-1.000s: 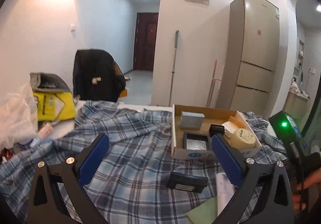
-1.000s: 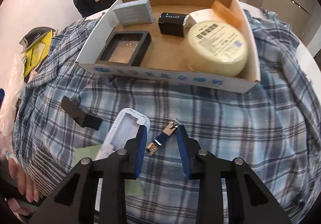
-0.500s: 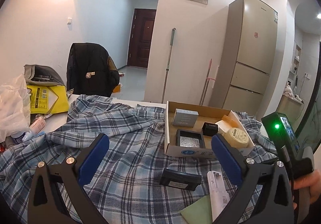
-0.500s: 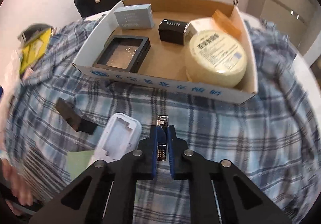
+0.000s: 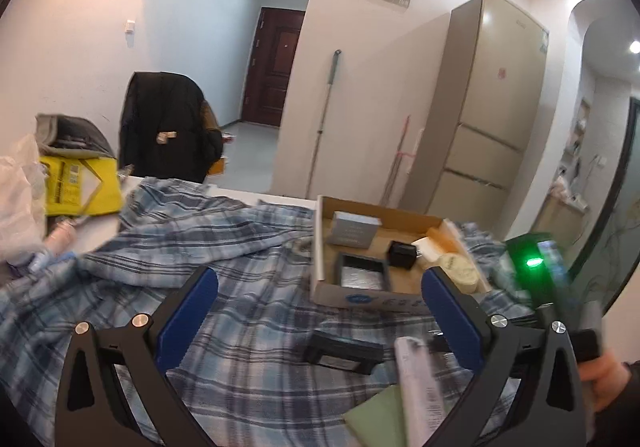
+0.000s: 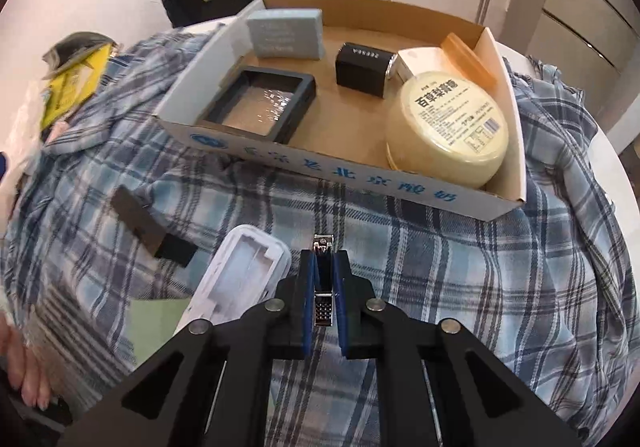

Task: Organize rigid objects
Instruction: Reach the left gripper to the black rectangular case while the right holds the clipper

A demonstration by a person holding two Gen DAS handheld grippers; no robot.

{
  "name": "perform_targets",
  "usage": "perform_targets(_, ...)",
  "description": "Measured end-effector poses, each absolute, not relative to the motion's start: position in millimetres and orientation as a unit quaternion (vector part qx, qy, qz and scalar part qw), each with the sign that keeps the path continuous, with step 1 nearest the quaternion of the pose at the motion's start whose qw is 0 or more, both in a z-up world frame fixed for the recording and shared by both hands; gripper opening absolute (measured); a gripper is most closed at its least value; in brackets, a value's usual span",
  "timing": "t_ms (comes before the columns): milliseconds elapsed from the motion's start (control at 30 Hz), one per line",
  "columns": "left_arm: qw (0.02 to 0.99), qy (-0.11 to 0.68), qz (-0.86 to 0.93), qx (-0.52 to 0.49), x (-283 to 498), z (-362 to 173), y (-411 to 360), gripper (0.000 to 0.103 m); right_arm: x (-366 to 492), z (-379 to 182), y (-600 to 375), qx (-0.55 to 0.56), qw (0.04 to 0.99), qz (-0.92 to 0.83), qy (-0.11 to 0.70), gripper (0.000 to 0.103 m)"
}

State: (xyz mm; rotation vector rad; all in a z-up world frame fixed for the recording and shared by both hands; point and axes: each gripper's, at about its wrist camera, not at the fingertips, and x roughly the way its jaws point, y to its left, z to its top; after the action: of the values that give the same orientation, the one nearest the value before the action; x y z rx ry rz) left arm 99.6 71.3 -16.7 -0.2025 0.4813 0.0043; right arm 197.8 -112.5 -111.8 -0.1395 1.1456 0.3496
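My right gripper (image 6: 323,267) is shut on a metal nail clipper (image 6: 322,279) and holds it above the plaid cloth, in front of a cardboard box (image 6: 352,175). The box holds a grey box (image 6: 286,33), a black frame (image 6: 260,107), a small black box (image 6: 362,71) and a round yellow tub (image 6: 448,127). A white case (image 6: 240,279), a black flat object (image 6: 140,227) and a green card (image 6: 156,323) lie on the cloth to the left. My left gripper (image 5: 320,311) is open and empty, held above the cloth, with the box (image 5: 360,297) ahead.
The plaid cloth (image 5: 200,247) covers the table. A yellow bag (image 5: 76,183), a plastic bag (image 5: 20,199) and a chair with a black jacket (image 5: 164,131) are at the left. A fridge (image 5: 488,107) stands behind.
My right gripper closed on the nail clipper and lifted it off the cloth. The left gripper's view shifted a little and stayed open.
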Motion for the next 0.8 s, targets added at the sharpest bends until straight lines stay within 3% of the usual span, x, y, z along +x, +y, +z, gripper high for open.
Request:
perform_targets(200, 0.961, 0.269, -0.022, -0.053, 106.1, -5.2, 70.9, 0.103, 169.7, -80.6, -135.2, -0.049, 0.836, 0.206, 0.506, 0.009)
perform_targets(333, 0.929, 0.366, -0.056, 0.02, 136.5, -27.3, 44.0, 0.103, 158.1, -65.9, -144.6, -0.065, 0.856, 0.201, 0.471, 0.009)
perform_targets(533, 0.869, 0.489, -0.067, 0.028, 177.5, -71.5, 27.1, 0.103, 165.2, -69.1, -151.1, -0.041, 0.858, 0.209, 0.467, 0.009)
perform_targets(800, 0.852, 0.519, -0.07, 0.02, 196.3, -78.8, 27.6, 0.103, 171.1, -81.6, -162.8, -0.024, 0.85, 0.213, 0.482, 0.009)
